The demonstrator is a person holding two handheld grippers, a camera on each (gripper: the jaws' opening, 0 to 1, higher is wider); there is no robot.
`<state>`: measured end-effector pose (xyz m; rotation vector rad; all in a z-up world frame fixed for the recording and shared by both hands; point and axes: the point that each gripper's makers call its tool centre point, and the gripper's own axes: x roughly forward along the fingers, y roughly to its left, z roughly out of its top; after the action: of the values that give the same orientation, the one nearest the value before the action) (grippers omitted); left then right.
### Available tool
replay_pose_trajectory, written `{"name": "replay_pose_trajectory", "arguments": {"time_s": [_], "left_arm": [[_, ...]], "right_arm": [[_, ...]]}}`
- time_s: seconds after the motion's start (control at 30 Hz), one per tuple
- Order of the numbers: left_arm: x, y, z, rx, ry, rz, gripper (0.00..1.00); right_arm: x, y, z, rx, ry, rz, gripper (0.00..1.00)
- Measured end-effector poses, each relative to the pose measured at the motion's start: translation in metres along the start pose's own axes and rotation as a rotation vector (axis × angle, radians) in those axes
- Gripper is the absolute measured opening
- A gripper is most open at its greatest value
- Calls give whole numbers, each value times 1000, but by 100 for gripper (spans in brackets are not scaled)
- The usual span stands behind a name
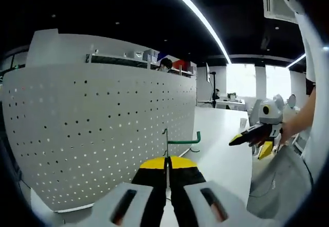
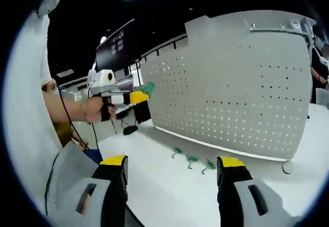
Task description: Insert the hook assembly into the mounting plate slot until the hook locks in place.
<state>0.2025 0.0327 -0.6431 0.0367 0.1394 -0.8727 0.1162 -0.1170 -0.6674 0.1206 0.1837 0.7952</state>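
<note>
Your left gripper [image 1: 166,166], low centre of the left gripper view, has its jaws pressed together on the wire end of a green hook [image 1: 183,141], whose arm reaches right with an upturned tip. You hold it out by the stem, probably so the mounting end can meet the white pegboard [image 1: 103,129] filling the left of that frame. The hook is near the board; whether it touches is hard to tell.

Your right gripper [image 2: 174,166], at the bottom of the right gripper view, has its jaws spread wide and carries nothing, seemingly kept back so the workspace remains visible. Three spare green hooks [image 2: 191,159] lie on the white table [image 2: 169,191] just before the board's foot, so four hooks and one pegboard in all.
</note>
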Motion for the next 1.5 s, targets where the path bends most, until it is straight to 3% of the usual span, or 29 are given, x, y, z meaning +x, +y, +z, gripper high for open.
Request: {"name": "replay_pose_trajectory", "arguments": {"time_s": [0.13,0.2,0.47,0.83,1.13,1.5], "left_arm": [[0,0,1,-5,-6,5,1],[0,1,2,-3,-8,10,1],[0,-1,4,2,-13,11,1],[1,-8,2,1,-10,4,1],[1,-10,3,10,-11,16,1],[3,-12,4,16,-11,22,1]], "right_arm": [[0,3,24,0,-129,8,69],[0,7,30,1,-158,20,69],[11,9,33,6,-158,33,66],[45,20,36,21,-158,85,62],[66,22,40,81,-174,99,61],[94,43,47,95,-183,148,59]]}}
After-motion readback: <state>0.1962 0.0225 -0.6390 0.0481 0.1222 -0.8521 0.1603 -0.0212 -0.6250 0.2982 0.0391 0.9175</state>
